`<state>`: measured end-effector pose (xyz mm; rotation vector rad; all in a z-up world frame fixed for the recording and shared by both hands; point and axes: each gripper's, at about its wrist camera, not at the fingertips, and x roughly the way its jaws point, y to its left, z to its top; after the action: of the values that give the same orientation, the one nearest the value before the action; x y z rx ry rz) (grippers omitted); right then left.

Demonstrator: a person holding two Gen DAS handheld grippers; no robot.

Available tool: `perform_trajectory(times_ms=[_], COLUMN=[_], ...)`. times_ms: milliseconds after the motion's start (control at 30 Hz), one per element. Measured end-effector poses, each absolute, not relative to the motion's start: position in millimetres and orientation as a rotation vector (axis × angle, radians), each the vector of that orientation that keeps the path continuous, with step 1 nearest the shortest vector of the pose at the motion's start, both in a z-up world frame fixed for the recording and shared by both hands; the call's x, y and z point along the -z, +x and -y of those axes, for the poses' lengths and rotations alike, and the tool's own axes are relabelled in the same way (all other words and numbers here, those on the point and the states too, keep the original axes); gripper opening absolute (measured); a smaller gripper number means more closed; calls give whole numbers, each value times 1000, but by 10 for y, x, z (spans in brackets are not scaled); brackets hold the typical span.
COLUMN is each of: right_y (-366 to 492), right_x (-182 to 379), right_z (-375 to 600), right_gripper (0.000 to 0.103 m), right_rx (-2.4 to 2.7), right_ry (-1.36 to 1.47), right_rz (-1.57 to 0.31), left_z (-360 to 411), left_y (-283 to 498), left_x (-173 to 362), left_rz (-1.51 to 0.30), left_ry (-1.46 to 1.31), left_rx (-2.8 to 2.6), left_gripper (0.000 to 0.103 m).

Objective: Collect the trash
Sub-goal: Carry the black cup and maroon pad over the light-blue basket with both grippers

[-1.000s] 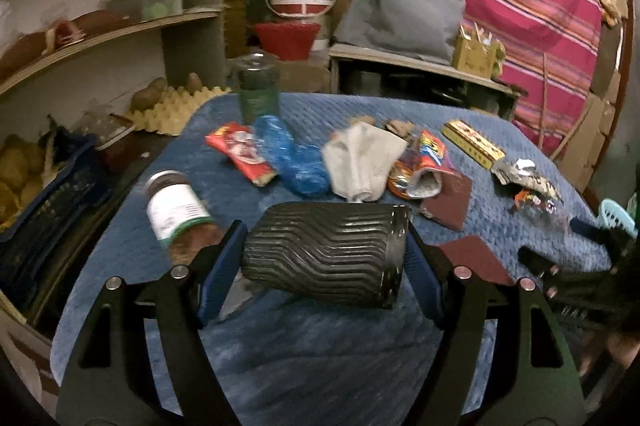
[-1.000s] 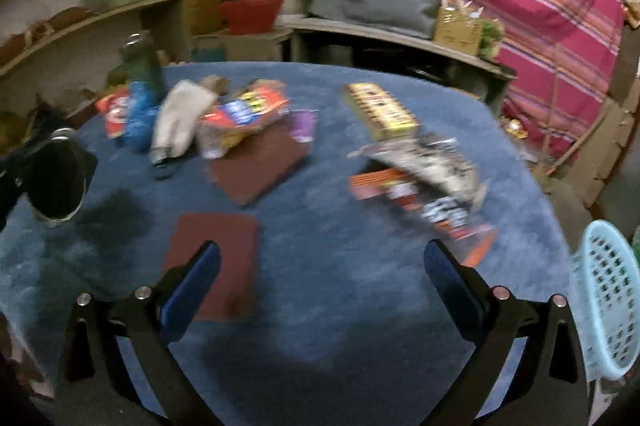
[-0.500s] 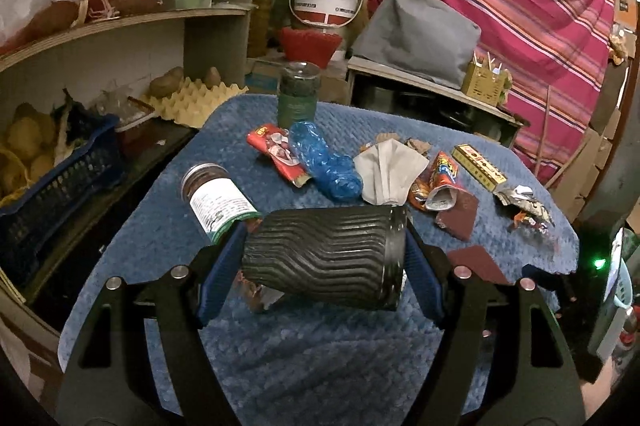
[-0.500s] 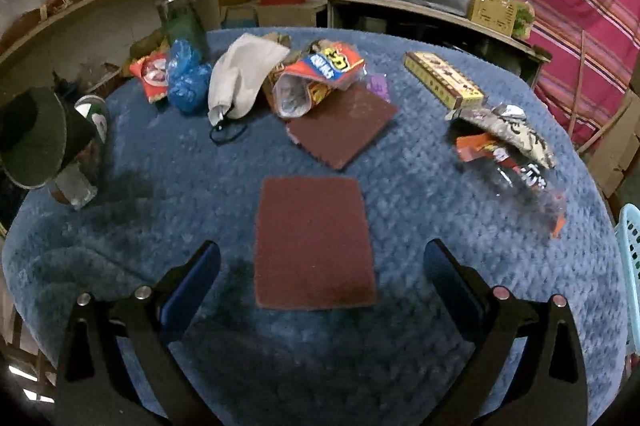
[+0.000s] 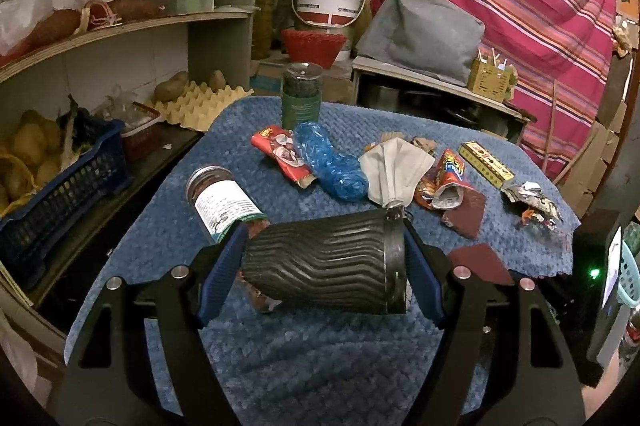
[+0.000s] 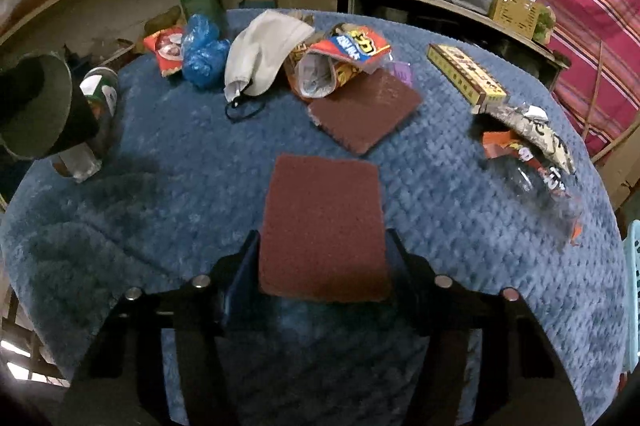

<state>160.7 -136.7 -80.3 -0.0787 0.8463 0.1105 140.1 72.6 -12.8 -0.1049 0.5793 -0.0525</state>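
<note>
One blue-covered desk (image 6: 460,210) carries our litter; our left tongs (image 5: 324,276) pinch a ribbed black cup (image 5: 320,270) sideways above it; our right tongs (image 6: 322,270) are closing around the near brown scouring pad (image 6: 322,222), which lies flat between them; beyond sit a second pad (image 6: 366,110), a chip bag (image 6: 340,58) and a blue plastic wad (image 6: 202,54).
</note>
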Motion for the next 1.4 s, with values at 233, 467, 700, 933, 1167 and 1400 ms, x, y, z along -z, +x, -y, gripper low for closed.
perform_trajectory(times_ms=[233, 467, 700, 933, 1167, 1400], right_y=[1581, 1513, 1425, 1329, 1189, 1024], right_x=[676, 508, 314, 150, 17, -29], right_z=[1515, 1663, 1933, 2345, 2909, 3436], right_gripper=[61, 61, 61, 61, 61, 61], right_rx=[-110, -90, -62, -2, 79, 159], right_ry=[-49, -67, -59, -43, 2, 34], right_rz=[-804, -739, -684, -636, -602, -590], left_z=[-685, -614, -489, -238, 30, 358], left_y=[1405, 1404, 1412, 1415, 1419, 1429], left_x=[133, 113, 99, 90, 64, 33], left_rz=[-578, -573, -571, -564, -558, -555], left_ry=[-89, -87, -78, -52, -55, -50], left_rx=[51, 56, 65, 82, 112, 144], left_gripper=[73, 73, 73, 73, 73, 73])
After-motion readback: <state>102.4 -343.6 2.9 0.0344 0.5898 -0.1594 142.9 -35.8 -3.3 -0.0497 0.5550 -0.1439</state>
